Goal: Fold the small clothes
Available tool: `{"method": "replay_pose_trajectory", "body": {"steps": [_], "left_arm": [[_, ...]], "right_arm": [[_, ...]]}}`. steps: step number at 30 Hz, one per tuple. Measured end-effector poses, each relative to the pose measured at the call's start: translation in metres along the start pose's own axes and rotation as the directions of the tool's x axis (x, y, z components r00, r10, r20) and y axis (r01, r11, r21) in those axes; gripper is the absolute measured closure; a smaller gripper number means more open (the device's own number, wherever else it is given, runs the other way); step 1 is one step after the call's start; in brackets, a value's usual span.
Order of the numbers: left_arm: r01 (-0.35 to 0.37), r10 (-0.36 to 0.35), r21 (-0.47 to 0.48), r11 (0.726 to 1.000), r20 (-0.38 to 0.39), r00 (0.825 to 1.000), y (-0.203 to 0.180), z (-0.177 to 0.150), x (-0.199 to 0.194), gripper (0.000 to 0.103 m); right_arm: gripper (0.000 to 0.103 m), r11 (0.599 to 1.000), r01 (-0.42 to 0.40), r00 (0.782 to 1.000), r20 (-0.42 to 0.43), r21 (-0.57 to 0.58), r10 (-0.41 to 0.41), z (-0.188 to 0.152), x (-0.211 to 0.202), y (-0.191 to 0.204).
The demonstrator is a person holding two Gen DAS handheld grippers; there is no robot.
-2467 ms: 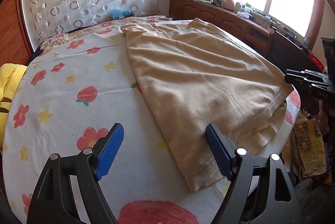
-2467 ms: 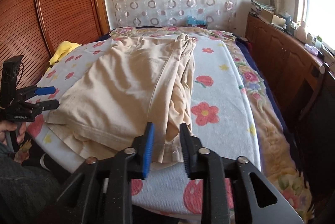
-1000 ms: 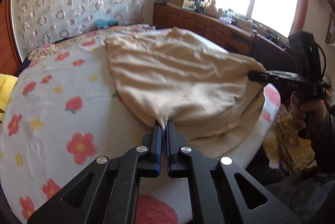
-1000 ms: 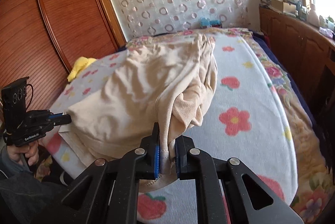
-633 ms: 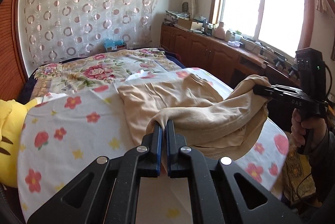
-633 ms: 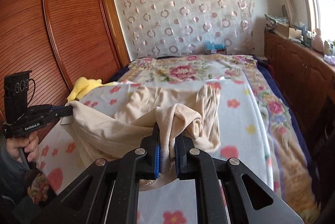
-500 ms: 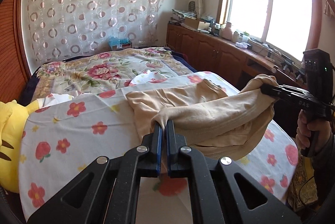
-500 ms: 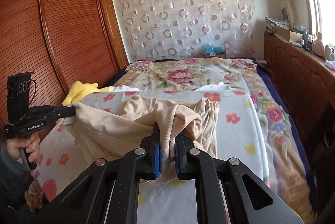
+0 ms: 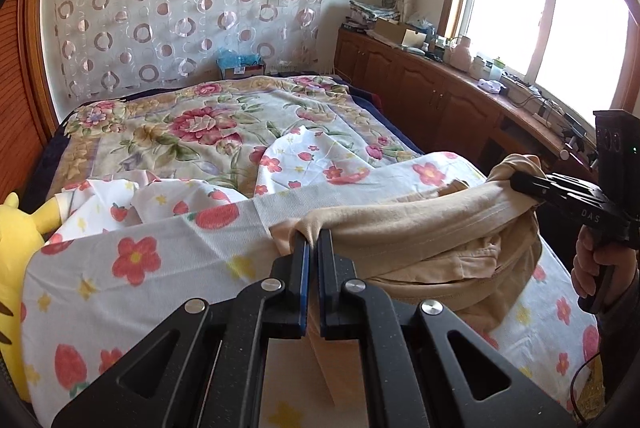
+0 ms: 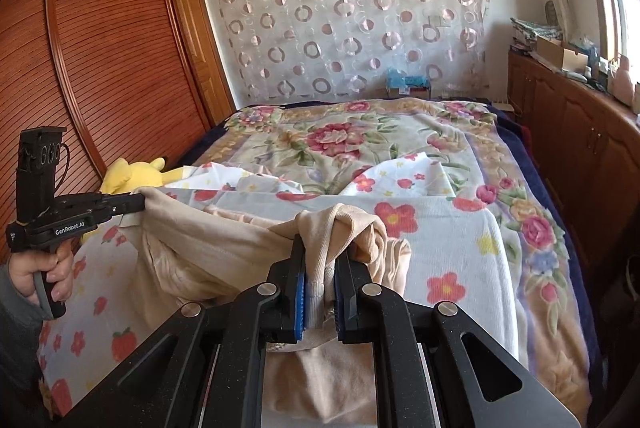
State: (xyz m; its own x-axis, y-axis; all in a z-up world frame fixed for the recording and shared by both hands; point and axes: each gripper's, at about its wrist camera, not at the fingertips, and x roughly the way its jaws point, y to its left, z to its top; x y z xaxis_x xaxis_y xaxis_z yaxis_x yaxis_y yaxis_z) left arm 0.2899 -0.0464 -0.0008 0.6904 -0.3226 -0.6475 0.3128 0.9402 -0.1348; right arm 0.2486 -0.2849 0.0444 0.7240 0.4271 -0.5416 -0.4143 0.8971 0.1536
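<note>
Bed (image 9: pixel 120 156) fills both views, spread with a rose-patterned cover and, nearer the cameras, a white sheet (image 9: pixel 132 268) printed with red flowers and strawberries; a brown slatted wardrobe (image 10: pixel 100 68) stands at 9 o'clock in the right wrist view, and a curtain (image 10: pixel 352 16) with ring patterns hangs on the far wall at 12 o'clock; a long wooden cabinet (image 9: pixel 440 96) crowded with small items runs under the window at 2 o'clock in the left wrist view. Beige garment (image 9: pixel 420 228) hangs bunched between the two tools, lifted above the sheet, its lower folds sagging towards the bed; a yellow plush toy (image 10: pixel 132 172) lies at the bed's edge at 9 o'clock. Left gripper (image 9: pixel 313 248) has its jaws pressed nearly together, pinching one gathered corner of the garment; right gripper (image 10: pixel 320 256) has its jaws narrowly parted, clamped on a thicker bundle of the cloth's hem; each tool is held by a hand (image 10: pixel 48 268) on its handle, seen from the other camera.
</note>
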Motion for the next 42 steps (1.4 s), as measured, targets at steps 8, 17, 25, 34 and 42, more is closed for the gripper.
{"method": "replay_pose_trajectory", "body": {"steps": [8, 17, 25, 34, 42], "left_arm": [[-0.019, 0.018, -0.013, 1.0, -0.065, 0.998, 0.014, 0.004, 0.036, 0.095], [0.085, -0.081, 0.024, 0.996, -0.144, 0.986, 0.023, -0.019, 0.017, 0.054], [0.082, -0.063, 0.077, 0.994, -0.224, 0.973, 0.011, -0.033, 0.035, 0.052], [0.102, -0.087, 0.065, 0.993, -0.2, 0.976, 0.011, 0.003, 0.067, 0.049], [0.028, -0.026, 0.008, 1.0, -0.205, 0.979, 0.031, 0.008, 0.087, 0.048]], "right_arm": [[0.074, 1.0, 0.021, 0.997, -0.068, 0.016, -0.019, 0.01, 0.004, -0.005], [0.058, 0.991, 0.089, 0.993, -0.074, -0.102, -0.097, 0.003, -0.031, 0.002], [0.058, 0.967, 0.06, 0.975, -0.195, -0.248, -0.111, -0.002, 0.007, 0.035], [0.058, 0.976, 0.048, 0.986, -0.146, -0.212, -0.08, 0.046, 0.034, 0.027], [0.097, 0.997, 0.007, 0.995, -0.099, -0.071, -0.014, 0.039, 0.045, -0.016]]}}
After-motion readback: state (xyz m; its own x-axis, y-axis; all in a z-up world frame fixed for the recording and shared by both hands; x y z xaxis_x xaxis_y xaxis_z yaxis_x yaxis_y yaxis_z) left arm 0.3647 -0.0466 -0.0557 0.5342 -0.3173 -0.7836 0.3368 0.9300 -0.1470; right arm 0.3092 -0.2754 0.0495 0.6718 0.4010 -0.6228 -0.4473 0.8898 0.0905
